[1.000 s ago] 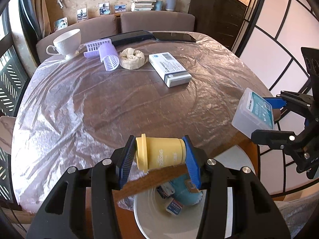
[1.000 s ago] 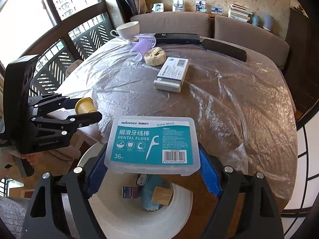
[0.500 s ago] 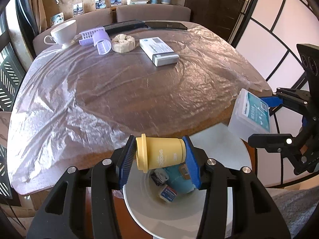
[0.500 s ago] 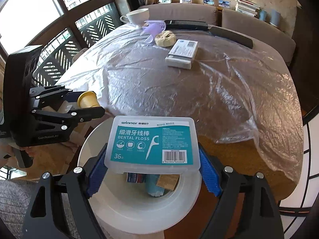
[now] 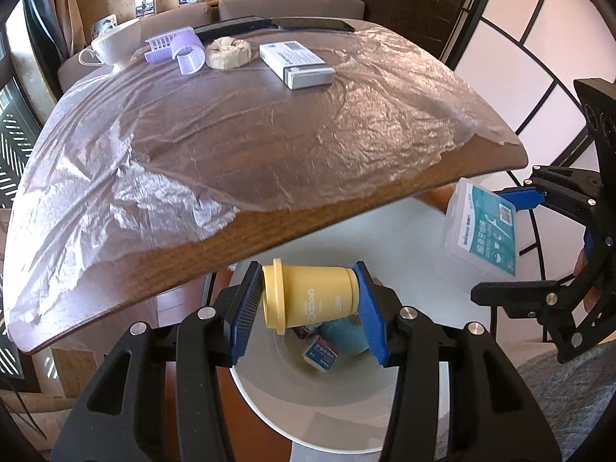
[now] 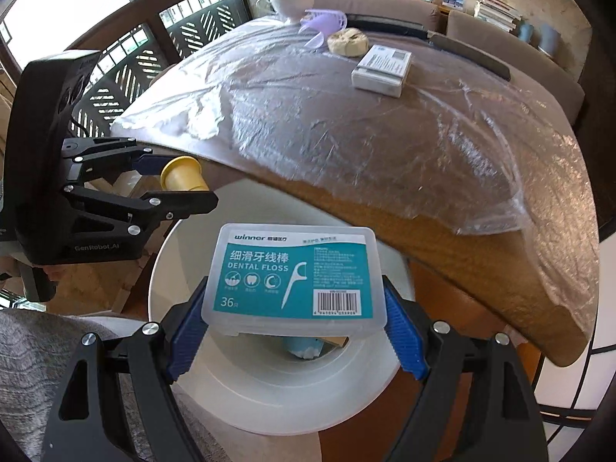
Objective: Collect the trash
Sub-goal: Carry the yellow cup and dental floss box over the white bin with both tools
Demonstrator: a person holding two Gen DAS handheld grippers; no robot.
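Note:
My left gripper [image 5: 308,304] is shut on a small yellow cup [image 5: 310,298], held sideways between the blue pads above the white bin [image 5: 338,423]. The same cup [image 6: 183,175] shows at the left of the right wrist view, in the left gripper [image 6: 173,181]. My right gripper [image 6: 294,327] is shut on a clear dental floss box [image 6: 294,273] with a teal label, over the bin's [image 6: 269,392] mouth. That box [image 5: 483,227] appears at the right of the left wrist view. Several small packets lie at the bin's bottom [image 5: 321,352].
The wooden table [image 5: 269,215] under crinkled plastic film juts over part of the bin. At its far end stand a white teacup [image 5: 115,44], purple hair rollers [image 5: 181,52], a tape roll [image 5: 229,54], a white carton [image 5: 296,63] and dark flat devices [image 5: 269,25].
Both grippers have sunk and drawn back from the table toward the bin, each keeping its object. The bin's mouth now fills more of both views.

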